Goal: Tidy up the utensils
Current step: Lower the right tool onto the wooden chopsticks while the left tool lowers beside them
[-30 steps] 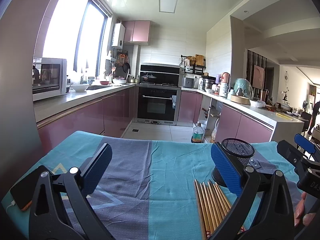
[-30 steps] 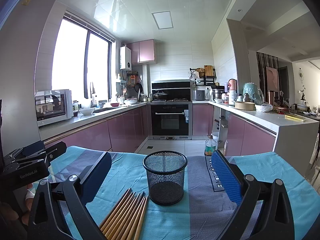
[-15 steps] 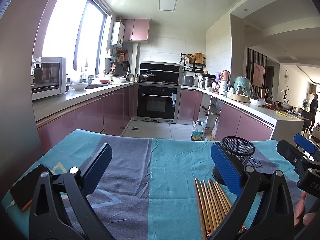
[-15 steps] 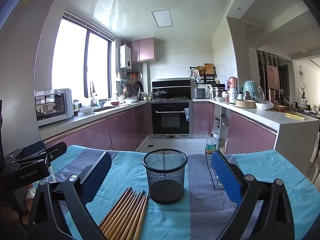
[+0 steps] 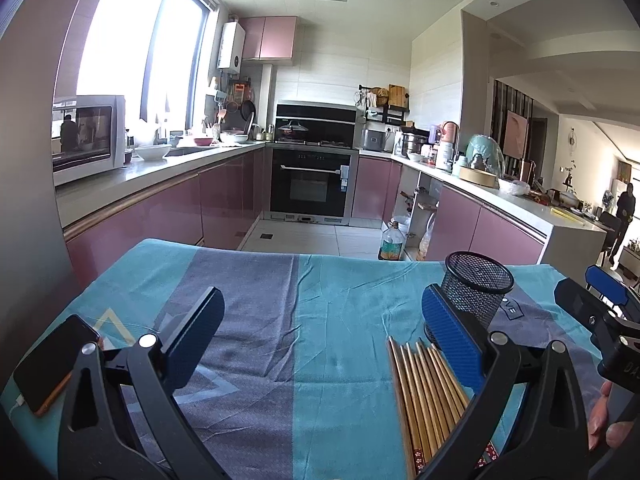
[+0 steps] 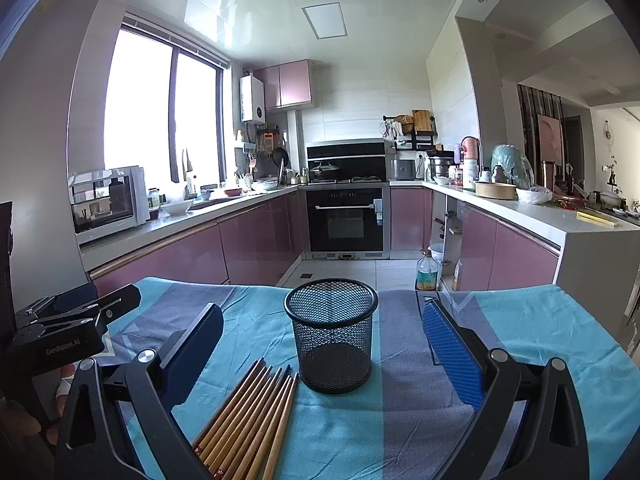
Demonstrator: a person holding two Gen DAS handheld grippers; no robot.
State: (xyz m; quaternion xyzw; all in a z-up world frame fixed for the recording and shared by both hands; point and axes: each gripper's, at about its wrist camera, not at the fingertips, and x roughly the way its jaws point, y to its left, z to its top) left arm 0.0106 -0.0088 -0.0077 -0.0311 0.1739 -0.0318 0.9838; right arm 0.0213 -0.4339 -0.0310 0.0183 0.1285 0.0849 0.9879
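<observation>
Several wooden chopsticks (image 6: 250,412) lie side by side on the teal and grey tablecloth (image 6: 520,320), just left of an upright black mesh holder (image 6: 331,334). They also show in the left wrist view (image 5: 426,392), with the holder (image 5: 474,290) behind them at the right. My right gripper (image 6: 320,356) is open and empty, held above the cloth with the holder between its jaws' line of sight. My left gripper (image 5: 320,344) is open and empty, left of the chopsticks.
A phone (image 5: 52,364) with a cable lies at the cloth's left edge. Beyond the table's far edge is a kitchen floor with an oil bottle (image 6: 425,272), an oven (image 6: 346,222) and pink cabinets (image 6: 516,256). Each gripper shows at the side of the other's view.
Both views have tilted slightly downward, so the table and holder sit a little higher in frame. Chopsticks and holder have not moved. Both grippers stay open.
</observation>
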